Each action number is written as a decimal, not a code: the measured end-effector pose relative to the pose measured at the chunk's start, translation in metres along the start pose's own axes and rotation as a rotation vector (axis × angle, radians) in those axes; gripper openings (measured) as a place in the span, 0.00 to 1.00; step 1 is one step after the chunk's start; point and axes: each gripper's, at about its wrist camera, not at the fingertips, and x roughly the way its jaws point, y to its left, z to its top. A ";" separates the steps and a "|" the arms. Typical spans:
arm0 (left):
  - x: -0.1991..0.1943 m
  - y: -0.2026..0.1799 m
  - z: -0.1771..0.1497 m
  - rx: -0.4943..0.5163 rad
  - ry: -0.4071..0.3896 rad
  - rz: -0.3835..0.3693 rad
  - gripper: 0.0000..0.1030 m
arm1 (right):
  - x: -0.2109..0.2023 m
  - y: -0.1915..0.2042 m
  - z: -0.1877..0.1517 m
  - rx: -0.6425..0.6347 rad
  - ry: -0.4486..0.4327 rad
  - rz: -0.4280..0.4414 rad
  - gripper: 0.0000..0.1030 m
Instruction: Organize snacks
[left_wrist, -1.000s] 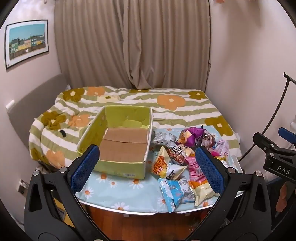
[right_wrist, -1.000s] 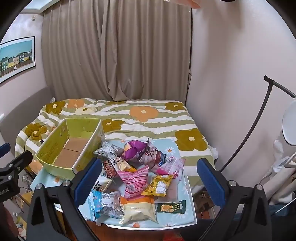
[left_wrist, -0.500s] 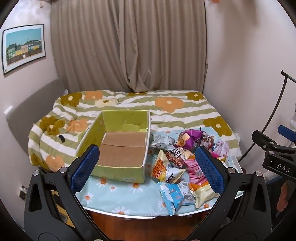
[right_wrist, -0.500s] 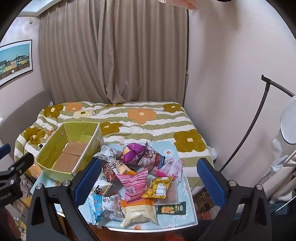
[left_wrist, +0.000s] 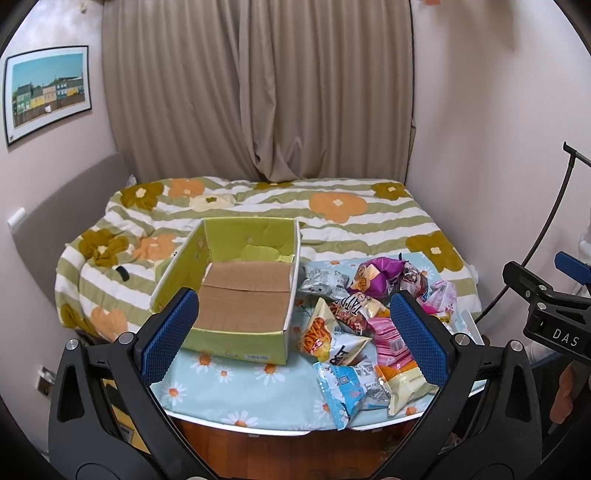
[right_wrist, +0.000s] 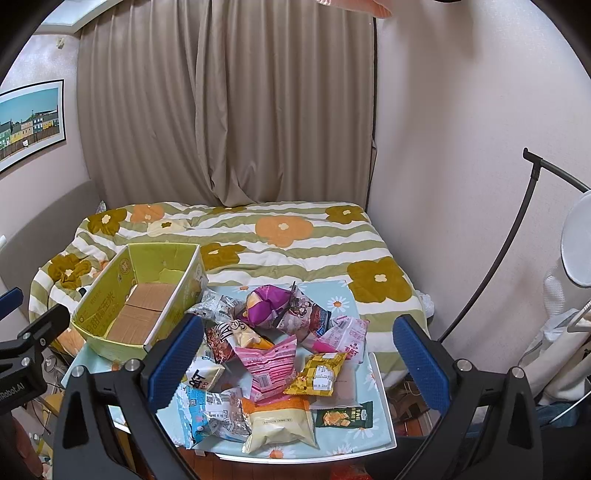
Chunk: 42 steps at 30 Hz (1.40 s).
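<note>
An empty green cardboard box (left_wrist: 240, 295) (right_wrist: 140, 295) stands on the left of a small table with a light blue daisy cloth (left_wrist: 240, 391) (right_wrist: 343, 295). A pile of several snack packets (left_wrist: 362, 325) (right_wrist: 273, 354) lies to its right: a purple bag (right_wrist: 266, 302), a pink packet (right_wrist: 269, 365), a yellow packet (right_wrist: 317, 373), a cream bag (right_wrist: 277, 424). My left gripper (left_wrist: 295, 332) is open and empty, held back above the table's near edge. My right gripper (right_wrist: 291, 358) is open and empty above the pile.
A bed with a green striped flowered quilt (left_wrist: 332, 214) lies behind the table. Beige curtains (left_wrist: 258, 92) hang at the back. A black lamp stand (right_wrist: 517, 236) and a white wall are on the right. Wood floor shows under the table's near edge.
Both grippers have pulled back and risen a little, so the table and bed sit lower and smaller in view. Both stay open. The snacks and box have not moved.
</note>
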 end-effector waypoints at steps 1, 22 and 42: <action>0.000 0.000 0.000 0.001 0.000 -0.001 0.99 | 0.000 0.000 0.000 0.001 0.000 0.000 0.99; 0.001 0.000 0.003 0.000 0.002 -0.001 0.99 | 0.002 0.000 0.002 0.006 -0.002 0.005 0.99; -0.002 0.001 0.001 0.000 0.016 -0.028 0.99 | -0.002 0.009 0.000 0.018 0.008 0.009 0.99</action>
